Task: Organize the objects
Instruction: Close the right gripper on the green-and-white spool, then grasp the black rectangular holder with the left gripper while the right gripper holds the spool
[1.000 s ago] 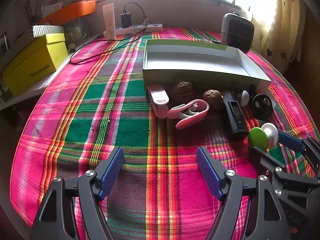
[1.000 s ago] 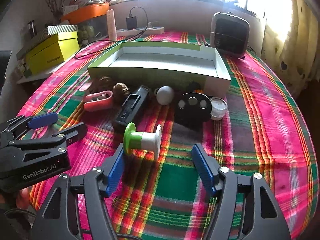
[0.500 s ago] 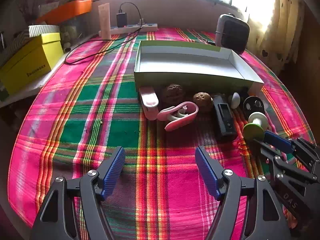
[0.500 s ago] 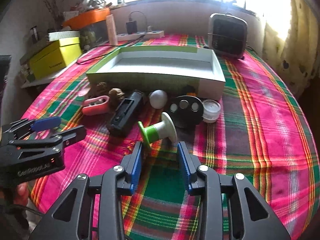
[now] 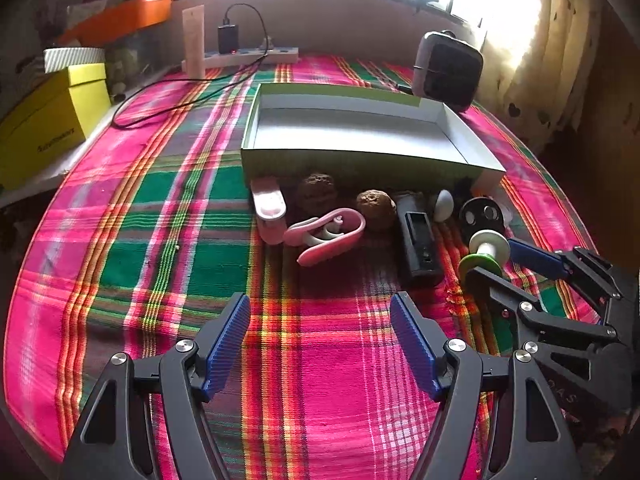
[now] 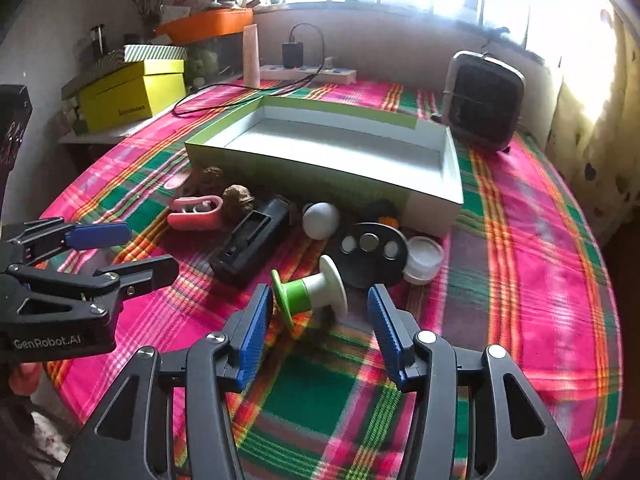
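A shallow green-and-white box [image 5: 360, 136] [image 6: 328, 148] stands open on the plaid cloth. In front of it lie a pink clip [image 5: 328, 236], two walnuts [image 5: 316, 192], a black case [image 5: 418, 240] [image 6: 252, 246], a white ball [image 6: 320, 220], a black disc [image 6: 370, 250], a white cap [image 6: 424, 258] and a green-and-white spool [image 6: 310, 294] [image 5: 484, 252]. My right gripper [image 6: 320, 322] is open, its pads on either side of the spool, apart from it. My left gripper [image 5: 320, 336] is open and empty, short of the pink clip.
A grey heater [image 6: 484, 100] stands behind the box at the right. A power strip with charger and cable [image 5: 252, 54] lies at the back. A yellow box [image 5: 44, 120] and an orange tub [image 6: 204, 26] sit at the left. A curtain hangs at the right.
My right gripper narrowed around the spool half a second ago and has opened wide again; the spool has turned and tilted. Both views have drawn back and up a little.
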### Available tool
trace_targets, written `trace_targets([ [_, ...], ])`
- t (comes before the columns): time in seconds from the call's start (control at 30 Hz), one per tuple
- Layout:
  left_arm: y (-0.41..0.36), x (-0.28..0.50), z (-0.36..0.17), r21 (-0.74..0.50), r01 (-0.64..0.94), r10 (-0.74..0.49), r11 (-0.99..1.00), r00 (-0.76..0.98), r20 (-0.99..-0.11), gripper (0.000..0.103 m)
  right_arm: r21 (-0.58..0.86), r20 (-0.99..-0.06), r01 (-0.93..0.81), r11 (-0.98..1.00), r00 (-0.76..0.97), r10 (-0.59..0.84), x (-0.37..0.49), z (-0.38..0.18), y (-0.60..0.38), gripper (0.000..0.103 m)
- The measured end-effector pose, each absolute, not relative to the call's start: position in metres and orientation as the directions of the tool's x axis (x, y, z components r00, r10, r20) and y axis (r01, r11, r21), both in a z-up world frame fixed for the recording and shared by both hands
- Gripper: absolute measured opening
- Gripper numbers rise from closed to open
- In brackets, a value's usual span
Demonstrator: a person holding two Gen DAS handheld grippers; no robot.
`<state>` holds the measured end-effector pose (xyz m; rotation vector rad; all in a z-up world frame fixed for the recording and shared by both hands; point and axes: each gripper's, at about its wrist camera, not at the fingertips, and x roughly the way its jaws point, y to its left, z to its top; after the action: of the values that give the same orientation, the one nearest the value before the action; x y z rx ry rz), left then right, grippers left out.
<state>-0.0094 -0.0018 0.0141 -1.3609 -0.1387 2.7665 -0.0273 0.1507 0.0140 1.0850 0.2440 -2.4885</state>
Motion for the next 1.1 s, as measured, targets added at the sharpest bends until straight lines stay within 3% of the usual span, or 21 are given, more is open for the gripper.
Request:
trace_targets([
  [0.07, -0.002, -0.010, 0.014, -0.105, -0.009, 0.089, -0.994, -0.608, -0.789, 0.072, 0.007, -0.732, 0.437, -0.899, -0.611, -0.303, -0.028, 0.013, 0.150, 0.050],
  [0.17, -0.002, -0.011, 0.014, -0.104, -0.012, 0.090, -0.995, -0.606, -0.790, 0.072, 0.028, -0.733, 0.442, -0.897, -0.601, -0.319, -0.029, 0.012, 0.151, 0.036],
  [0.2, -0.001, -0.011, 0.014, -0.103, -0.013, 0.089, -0.995, -0.606, -0.791, 0.072, 0.026, -0.732, 0.441, -0.897, -0.603, -0.317, -0.028, 0.011, 0.151, 0.035],
  [0.6, 0.019, -0.019, 0.022, -0.126, -0.087, 0.152, -0.988, -0.612, -0.776, 0.072, 0.069, -0.717, 0.372, -0.926, -0.627, -0.306, -0.018, 0.015, 0.172, 0.035],
  [0.73, 0.033, -0.025, 0.023, -0.106, -0.124, 0.160, -0.987, -0.618, -0.770, 0.066, 0.073, -0.712, 0.355, -0.932, -0.636, -0.298, -0.013, 0.016, 0.179, 0.035],
  [0.83, 0.041, -0.030, 0.018, -0.102, -0.140, 0.167, -0.985, -0.603, -0.780, 0.056, 0.072, -0.712, 0.337, -0.939, -0.642, -0.285, -0.011, 0.016, 0.184, 0.035],
  [1.1, 0.054, -0.041, 0.012, -0.075, -0.149, 0.150, -0.986, -0.595, -0.790, 0.055, 0.085, -0.714, 0.326, -0.942, -0.640, -0.285, -0.011, 0.014, 0.188, 0.035],
])
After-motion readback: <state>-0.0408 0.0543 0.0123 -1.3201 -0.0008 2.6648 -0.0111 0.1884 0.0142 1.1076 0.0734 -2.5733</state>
